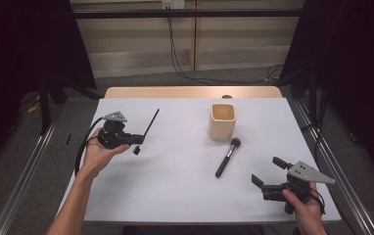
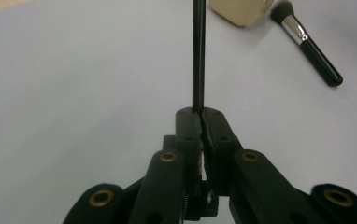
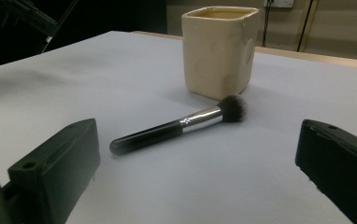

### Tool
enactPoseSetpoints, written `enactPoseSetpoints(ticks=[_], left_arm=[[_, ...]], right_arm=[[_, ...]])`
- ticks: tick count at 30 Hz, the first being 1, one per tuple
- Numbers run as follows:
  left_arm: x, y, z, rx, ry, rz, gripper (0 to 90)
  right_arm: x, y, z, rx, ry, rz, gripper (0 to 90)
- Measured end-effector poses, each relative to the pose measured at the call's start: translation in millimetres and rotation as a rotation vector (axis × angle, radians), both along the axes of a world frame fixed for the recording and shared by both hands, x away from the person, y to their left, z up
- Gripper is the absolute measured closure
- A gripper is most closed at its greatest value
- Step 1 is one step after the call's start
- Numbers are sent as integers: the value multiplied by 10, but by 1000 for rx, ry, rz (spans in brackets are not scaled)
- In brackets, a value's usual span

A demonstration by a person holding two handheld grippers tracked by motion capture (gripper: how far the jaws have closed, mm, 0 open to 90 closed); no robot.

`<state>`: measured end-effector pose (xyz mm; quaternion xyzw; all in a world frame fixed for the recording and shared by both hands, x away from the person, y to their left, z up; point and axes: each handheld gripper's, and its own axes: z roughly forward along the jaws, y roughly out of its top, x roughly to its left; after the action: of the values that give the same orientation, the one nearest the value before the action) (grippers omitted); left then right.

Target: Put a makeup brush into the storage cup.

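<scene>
The left tongs point(image 1: 137, 142) are clamped tight on the lower end of a thin black stick point(image 1: 151, 123), which juts away from them up and toward the far edge of the table point(image 1: 175, 196). They hang above the table well to the left of the cream square cup point(image 1: 222, 121). In the left gripper view the stick point(image 2: 198, 56) runs straight out from between the closed jaws, gripped only at its very end.

The right tongs point(image 1: 268, 171) stand wide apart with nothing between them, nearer the person than the cup and to its right. They face the makeup brush point(image 1: 228, 156), which lies flat on the table just in front of the cup, bristles toward it and almost touching its base, handle pointing back at the person. The right gripper view shows the brush point(image 3: 179, 126) lying between the two open jaws' lines of sight.

Likely trouble from here:
- With so short a hold, the long stick could pivot or slip in the jaws if its free end knocks the cup rim.
- The round brush handle may roll away if one jaw touches it first.
- A grab too near the bristles could nudge the cup itself
</scene>
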<state>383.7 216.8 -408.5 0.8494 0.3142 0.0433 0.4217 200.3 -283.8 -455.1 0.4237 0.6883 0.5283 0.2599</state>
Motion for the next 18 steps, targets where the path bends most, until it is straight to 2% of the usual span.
enactPoseSetpoints(ticks=[2,4,9,13,18], left_arm=[[-35,24,5,-31,-2,10,858],[-81,26,16,-40,-12,6,858],[-231,-28,49,-88,-32,-41,859],[-344,-106,57,-85,-50,-76,858],[-417,-178,21,-93,-42,-105,859]], right_arm=[[2,4,1,4,0,-3,0],[3,9,2,4,1,-3,0],[9,14,2,5,0,1,0],[2,10,6,7,-4,6,0],[3,17,8,9,-5,9,0]])
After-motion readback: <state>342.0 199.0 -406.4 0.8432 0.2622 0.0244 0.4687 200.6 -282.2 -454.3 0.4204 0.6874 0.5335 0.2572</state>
